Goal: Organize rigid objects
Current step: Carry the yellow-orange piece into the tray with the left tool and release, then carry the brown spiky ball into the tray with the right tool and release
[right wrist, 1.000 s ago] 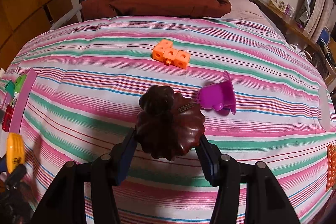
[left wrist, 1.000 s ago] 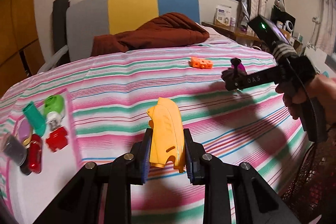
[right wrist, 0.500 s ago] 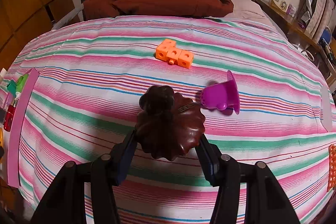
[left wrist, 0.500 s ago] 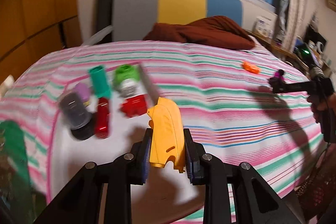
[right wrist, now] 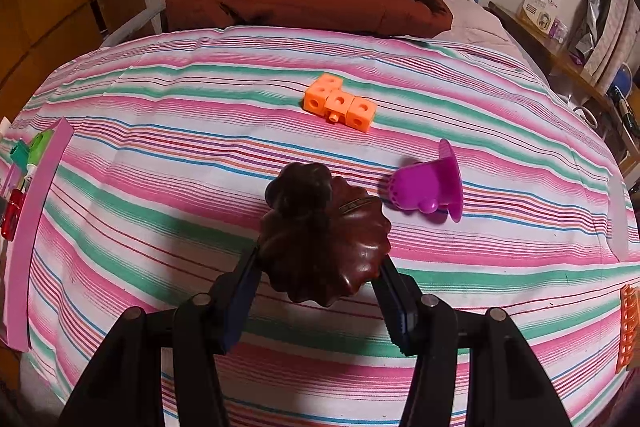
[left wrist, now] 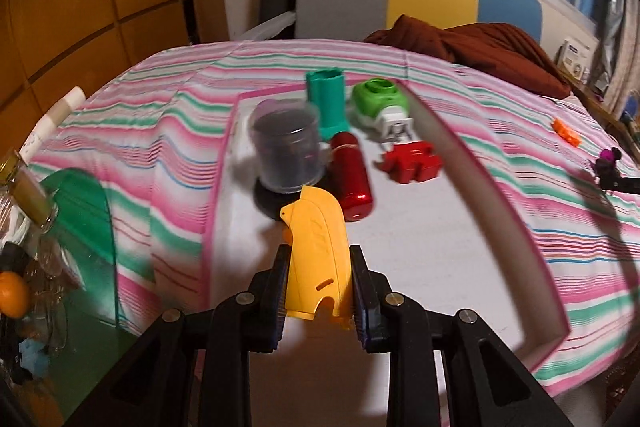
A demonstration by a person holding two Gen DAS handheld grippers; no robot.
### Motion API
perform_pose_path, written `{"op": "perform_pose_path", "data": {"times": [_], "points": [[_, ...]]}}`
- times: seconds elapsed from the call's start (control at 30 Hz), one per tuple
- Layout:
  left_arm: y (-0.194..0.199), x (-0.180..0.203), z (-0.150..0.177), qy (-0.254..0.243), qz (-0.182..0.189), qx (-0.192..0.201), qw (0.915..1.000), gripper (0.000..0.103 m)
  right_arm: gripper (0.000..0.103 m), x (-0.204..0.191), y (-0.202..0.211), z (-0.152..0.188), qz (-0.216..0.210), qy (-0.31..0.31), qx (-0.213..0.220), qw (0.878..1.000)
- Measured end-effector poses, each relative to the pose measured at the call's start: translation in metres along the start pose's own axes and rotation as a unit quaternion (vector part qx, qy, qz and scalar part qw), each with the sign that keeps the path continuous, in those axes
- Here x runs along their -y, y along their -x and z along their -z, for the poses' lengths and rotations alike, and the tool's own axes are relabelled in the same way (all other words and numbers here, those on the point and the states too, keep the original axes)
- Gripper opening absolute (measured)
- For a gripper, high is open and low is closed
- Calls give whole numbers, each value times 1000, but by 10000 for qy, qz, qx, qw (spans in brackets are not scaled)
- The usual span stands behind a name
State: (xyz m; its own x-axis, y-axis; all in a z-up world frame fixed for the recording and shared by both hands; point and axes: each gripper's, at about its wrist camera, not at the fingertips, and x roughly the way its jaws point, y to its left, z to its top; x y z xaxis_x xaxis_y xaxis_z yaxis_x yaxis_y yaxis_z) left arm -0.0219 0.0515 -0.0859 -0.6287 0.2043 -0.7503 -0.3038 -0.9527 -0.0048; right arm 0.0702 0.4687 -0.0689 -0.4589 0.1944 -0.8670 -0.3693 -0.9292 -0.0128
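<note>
Left gripper (left wrist: 318,289) clamps our yellow plastic shell (left wrist: 318,259) above the pink-edged tray (left wrist: 472,195). Right gripper (right wrist: 320,291) clamps a brown fluted lid (right wrist: 324,239). Orange cubes (right wrist: 340,103) and purple funnel (right wrist: 428,187) await us.

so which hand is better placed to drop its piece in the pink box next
Left. The left gripper, shut on the yellow piece, is over the pink box. The right gripper holds the dark brown piece over the striped sheet, the box off at its left.
</note>
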Motion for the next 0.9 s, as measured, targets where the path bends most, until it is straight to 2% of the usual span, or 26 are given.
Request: {"op": "perform_pose_path", "data": {"times": [0.2, 0.23, 0.27, 0.33, 0.4, 0.53, 0.7, 0.9], "points": [[-3, -7, 2, 108, -33, -34, 9999, 28, 56, -1, -1, 1, 14, 17, -7, 10000], [-2, -9, 2, 149, -16, -23, 9999, 31, 56, -1, -1, 1, 12, 16, -6, 10000], [0, -12, 3, 254, 4, 20, 9997, 35, 56, 0, -1, 1, 17, 11, -2, 10000], [6, -17, 2, 392, 32, 167, 9991, 69, 56, 0, -1, 1, 15, 1, 3, 10000], [17, -20, 1, 521, 155, 429, 9976, 77, 56, 1, -1, 0, 26, -11, 11, 10000], [30, -18, 1, 473, -95, 755, 9960, 95, 56, 0, -1, 0, 21, -30, 14, 10000], [32, -17, 6, 440, -73, 699, 9966, 97, 56, -12, 4, 2, -130, 6, 99, 9999], [30, -14, 7, 428, -50, 599, 9973, 98, 56, -50, 18, 8, -449, 385, 304, 9978]]}}
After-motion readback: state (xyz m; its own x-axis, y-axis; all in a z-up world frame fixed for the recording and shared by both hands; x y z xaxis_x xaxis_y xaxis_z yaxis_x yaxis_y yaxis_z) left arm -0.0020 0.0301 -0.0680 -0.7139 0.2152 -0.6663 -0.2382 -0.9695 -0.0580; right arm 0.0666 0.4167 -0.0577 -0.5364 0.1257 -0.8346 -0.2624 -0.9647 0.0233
